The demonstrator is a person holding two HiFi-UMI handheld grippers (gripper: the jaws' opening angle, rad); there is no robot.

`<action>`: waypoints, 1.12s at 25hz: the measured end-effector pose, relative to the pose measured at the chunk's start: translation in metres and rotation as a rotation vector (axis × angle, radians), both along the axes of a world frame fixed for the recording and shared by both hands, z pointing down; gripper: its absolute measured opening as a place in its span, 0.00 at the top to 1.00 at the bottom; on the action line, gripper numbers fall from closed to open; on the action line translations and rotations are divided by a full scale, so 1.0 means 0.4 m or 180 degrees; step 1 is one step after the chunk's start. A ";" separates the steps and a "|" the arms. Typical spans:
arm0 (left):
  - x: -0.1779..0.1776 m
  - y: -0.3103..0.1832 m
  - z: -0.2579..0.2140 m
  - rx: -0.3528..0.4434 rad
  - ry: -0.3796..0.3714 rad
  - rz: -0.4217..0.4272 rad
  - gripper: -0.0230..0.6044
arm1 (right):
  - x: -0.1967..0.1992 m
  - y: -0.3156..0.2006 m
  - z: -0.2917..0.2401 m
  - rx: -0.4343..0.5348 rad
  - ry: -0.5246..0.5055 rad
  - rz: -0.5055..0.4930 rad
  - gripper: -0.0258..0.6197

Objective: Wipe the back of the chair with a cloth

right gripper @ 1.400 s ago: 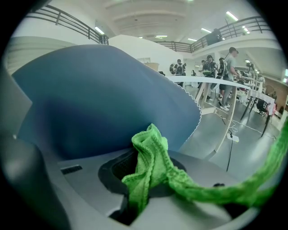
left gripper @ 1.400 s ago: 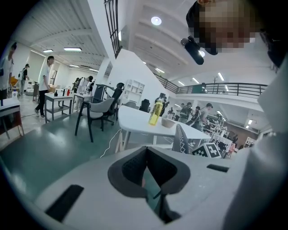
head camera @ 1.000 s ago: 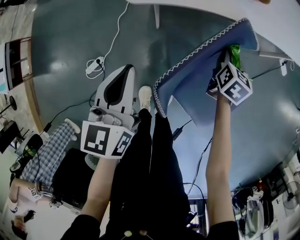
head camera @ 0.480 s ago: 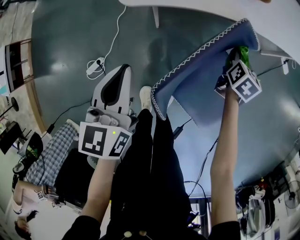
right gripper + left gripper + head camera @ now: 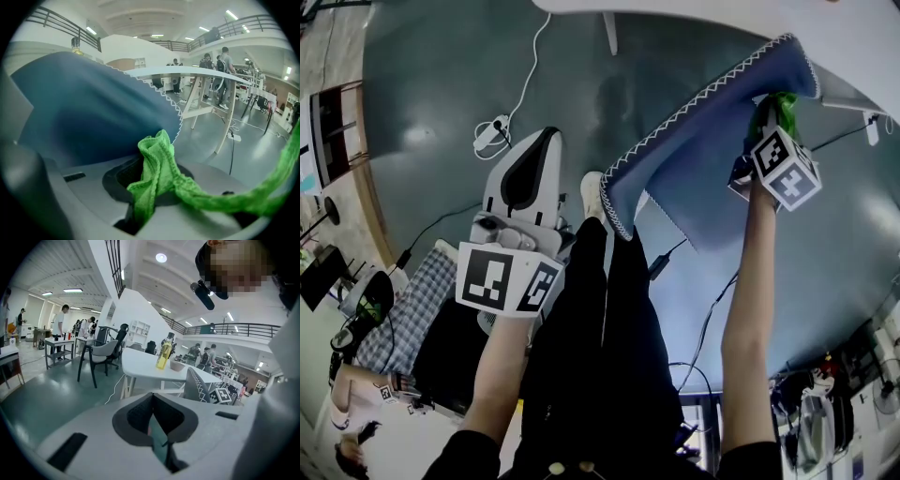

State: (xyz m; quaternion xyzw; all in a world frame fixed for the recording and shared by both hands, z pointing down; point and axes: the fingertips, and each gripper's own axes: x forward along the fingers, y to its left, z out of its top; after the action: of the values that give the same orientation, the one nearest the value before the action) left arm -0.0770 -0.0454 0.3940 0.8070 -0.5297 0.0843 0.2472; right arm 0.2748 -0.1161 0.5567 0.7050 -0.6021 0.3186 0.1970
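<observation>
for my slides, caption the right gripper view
Right gripper shut on a green cloth, close to the blue chair back.

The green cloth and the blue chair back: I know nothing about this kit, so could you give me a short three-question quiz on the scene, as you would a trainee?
1. True or false: the left tool is clamped on the green cloth.
2. Pick one. The chair back is: A red, B blue, C yellow.
3. Fill in: in the left gripper view, the bottle standing on the white table is ____ in colour.

Key
1. False. The right tool grips it; the left tool's jaws are together on nothing.
2. B.
3. Yellow.
</observation>
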 end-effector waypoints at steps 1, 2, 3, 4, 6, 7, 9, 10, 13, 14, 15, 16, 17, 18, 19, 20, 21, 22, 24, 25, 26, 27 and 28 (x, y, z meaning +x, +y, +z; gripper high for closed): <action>-0.002 0.000 -0.001 0.0005 0.0001 0.0006 0.96 | -0.016 0.014 0.003 -0.0002 -0.0024 -0.0040 0.89; -0.004 0.001 -0.002 0.0011 0.0002 0.0011 0.96 | -0.034 0.031 0.005 0.0003 -0.0045 -0.0085 0.89; -0.005 0.003 -0.002 0.0017 0.0003 0.0018 0.96 | -0.053 0.049 0.007 0.0018 -0.0062 -0.0134 0.89; -0.004 0.005 0.000 0.0018 0.0003 0.0028 0.96 | -0.069 0.067 0.009 0.0036 -0.0069 -0.0182 0.89; 0.008 0.007 0.007 0.0008 0.0000 0.0057 0.96 | -0.093 0.103 0.010 0.0059 -0.0026 -0.0276 0.89; 0.018 0.008 0.010 -0.0001 -0.0001 0.0075 0.96 | -0.102 0.120 0.006 0.0063 0.0016 -0.0327 0.89; 0.037 0.014 0.011 -0.0015 0.0000 0.0113 0.96 | -0.118 0.159 -0.007 0.0075 0.0125 -0.0443 0.89; 0.044 0.018 0.009 -0.0019 0.0002 0.0129 0.96 | -0.128 0.180 -0.014 0.0079 0.0186 -0.0505 0.89; 0.049 0.031 0.010 -0.0029 0.0013 0.0154 0.96 | -0.177 0.250 -0.014 0.0040 0.0319 -0.0739 0.89; 0.048 0.033 0.012 -0.0033 0.0018 0.0160 0.96 | -0.198 0.274 -0.009 0.0023 0.0340 -0.0827 0.89; 0.048 0.035 0.015 -0.0035 0.0020 0.0168 0.96 | -0.218 0.296 -0.004 0.0013 0.0346 -0.0912 0.89; 0.049 0.036 0.019 -0.0037 0.0018 0.0178 0.96 | -0.235 0.316 0.000 0.0010 0.0339 -0.0987 0.89; 0.050 0.036 0.023 -0.0040 0.0013 0.0187 0.96 | -0.250 0.334 0.003 0.0014 0.0322 -0.1050 0.89; 0.051 0.036 0.027 -0.0043 0.0005 0.0196 0.96 | -0.264 0.350 0.004 0.0018 0.0300 -0.1099 0.89; 0.050 0.037 0.030 -0.0042 -0.0007 0.0206 0.96 | -0.277 0.366 0.004 0.0012 0.0271 -0.1136 0.89; 0.049 0.038 0.031 -0.0034 -0.0027 0.0220 0.96 | -0.290 0.383 0.002 -0.0008 0.0233 -0.1162 0.89; 0.048 0.040 0.031 -0.0018 -0.0055 0.0238 0.96 | -0.303 0.399 0.001 -0.0037 0.0183 -0.1183 0.89; 0.048 0.043 0.030 -0.0001 -0.0085 0.0257 0.96 | -0.317 0.414 0.000 -0.0070 0.0117 -0.1203 0.89; 0.049 0.048 0.027 0.0019 -0.0119 0.0278 0.96 | -0.347 0.445 0.006 -0.0142 -0.0035 -0.1245 0.89; 0.051 0.051 0.026 0.0020 -0.0121 0.0279 0.96 | -0.361 0.461 0.012 -0.0183 -0.0093 -0.1264 0.89; 0.054 0.054 0.024 0.0018 -0.0117 0.0278 0.96 | -0.372 0.478 0.018 -0.0233 -0.0125 -0.1286 0.89; 0.058 0.056 0.021 0.0015 -0.0113 0.0278 0.96 | -0.382 0.493 0.024 -0.0280 -0.0134 -0.1315 0.89; 0.062 0.058 0.017 0.0014 -0.0110 0.0280 0.96 | -0.393 0.507 0.029 -0.0316 -0.0132 -0.1357 0.89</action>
State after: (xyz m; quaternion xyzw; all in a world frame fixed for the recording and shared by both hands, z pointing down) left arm -0.0523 -0.0224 0.4010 0.8284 -0.4981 0.1079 0.2323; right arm 0.1178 0.0867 0.5684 0.5445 -0.7251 0.3134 0.2820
